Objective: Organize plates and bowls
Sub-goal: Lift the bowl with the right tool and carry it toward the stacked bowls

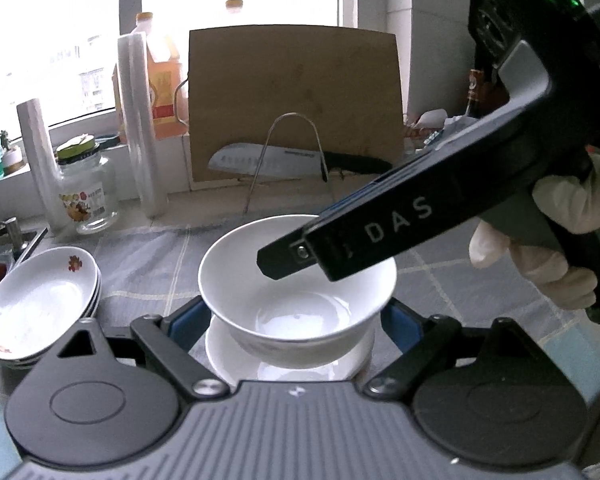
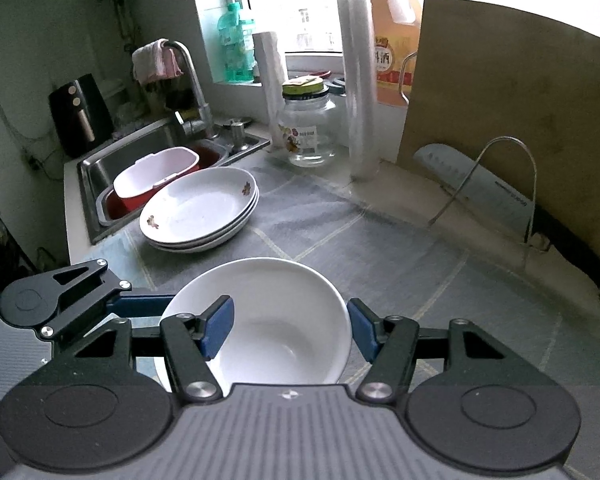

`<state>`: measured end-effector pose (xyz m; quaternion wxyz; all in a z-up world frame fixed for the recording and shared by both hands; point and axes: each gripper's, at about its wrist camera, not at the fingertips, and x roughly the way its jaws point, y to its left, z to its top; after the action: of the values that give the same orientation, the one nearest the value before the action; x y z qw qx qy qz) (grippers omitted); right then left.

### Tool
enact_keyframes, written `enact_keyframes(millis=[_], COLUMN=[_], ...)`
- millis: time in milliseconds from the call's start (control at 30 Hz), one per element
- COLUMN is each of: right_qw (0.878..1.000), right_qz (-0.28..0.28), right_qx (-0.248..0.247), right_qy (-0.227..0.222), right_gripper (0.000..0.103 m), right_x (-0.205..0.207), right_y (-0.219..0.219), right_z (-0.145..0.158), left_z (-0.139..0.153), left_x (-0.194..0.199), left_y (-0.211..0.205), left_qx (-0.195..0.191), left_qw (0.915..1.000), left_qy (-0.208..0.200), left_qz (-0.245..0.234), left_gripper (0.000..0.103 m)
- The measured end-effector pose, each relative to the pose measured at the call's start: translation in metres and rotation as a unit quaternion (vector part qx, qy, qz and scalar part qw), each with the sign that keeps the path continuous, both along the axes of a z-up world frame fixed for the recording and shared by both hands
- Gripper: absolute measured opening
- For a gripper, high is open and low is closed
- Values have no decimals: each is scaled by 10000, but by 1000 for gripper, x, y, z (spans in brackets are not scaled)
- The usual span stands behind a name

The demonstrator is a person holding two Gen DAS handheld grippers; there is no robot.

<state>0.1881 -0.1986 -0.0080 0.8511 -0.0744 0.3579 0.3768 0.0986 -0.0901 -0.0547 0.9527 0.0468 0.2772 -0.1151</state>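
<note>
A plain white bowl (image 1: 300,312) (image 2: 276,320) hangs just above a second white bowl (image 1: 300,368) (image 2: 160,372) on the grey tiled counter. My left gripper (image 1: 293,314) straddles the upper bowl, blue pads against its outer wall on both sides; one of its fingers (image 2: 140,305) shows in the right wrist view. My right gripper (image 2: 290,308) is shut on the same bowl's right rim, one pad inside and one outside. Its finger (image 1: 284,260) reaches into the bowl in the left wrist view. A stack of flowered plates (image 1: 40,300) (image 2: 200,208) sits to the left.
A sink (image 2: 100,168) with a white tub lies beyond the plates. At the back stand a cutting board (image 1: 296,92), a knife (image 1: 268,160), a wire rack (image 2: 512,184), a glass jar (image 1: 86,196) and film rolls (image 1: 140,120). A gloved hand (image 1: 540,240) holds the right gripper.
</note>
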Motion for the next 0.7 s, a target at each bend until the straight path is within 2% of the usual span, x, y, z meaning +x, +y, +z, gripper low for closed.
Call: enact_keyframes(millis=[700], right_qw=[9998], right_qz=[-97], right_qx=[-97], right_qy=[132], right_gripper=[68], right_x=[3], right_y=[3], right_z=[-17], left_z=[-15], left_x=[5], left_y=[1], left_qx=[1], left_qw=[9999], left_qy=[138], left_qz=[-63], left_gripper=[92])
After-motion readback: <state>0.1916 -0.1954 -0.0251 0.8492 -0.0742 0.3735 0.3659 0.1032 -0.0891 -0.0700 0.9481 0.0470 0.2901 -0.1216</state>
